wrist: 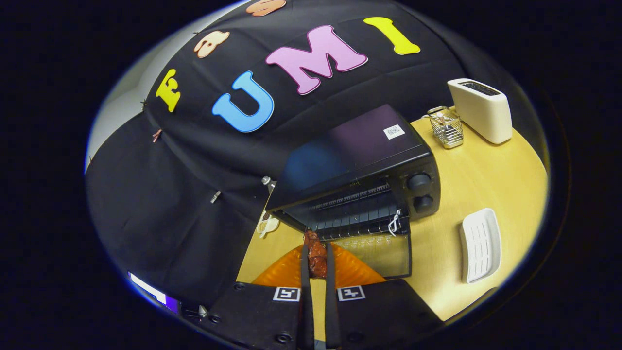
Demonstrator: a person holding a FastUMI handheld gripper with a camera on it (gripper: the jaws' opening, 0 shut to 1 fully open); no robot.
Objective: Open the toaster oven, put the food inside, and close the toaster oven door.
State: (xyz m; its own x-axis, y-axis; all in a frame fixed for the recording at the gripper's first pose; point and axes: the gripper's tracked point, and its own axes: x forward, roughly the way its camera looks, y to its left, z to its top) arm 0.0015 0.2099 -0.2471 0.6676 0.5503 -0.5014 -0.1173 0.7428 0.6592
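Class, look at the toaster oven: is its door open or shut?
Open. The toaster oven has its glass door folded down flat, baring the rack. The gripper holds the food just before the opening.

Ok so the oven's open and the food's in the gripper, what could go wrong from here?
1. The food is pinched between narrow fingers; it could slip and drop onto the orange plate or the open door.
2. It sits low, near the toaster oven rack's front edge, and may snag going in.
3. The lowered door lies beside the gripper and could be bumped.
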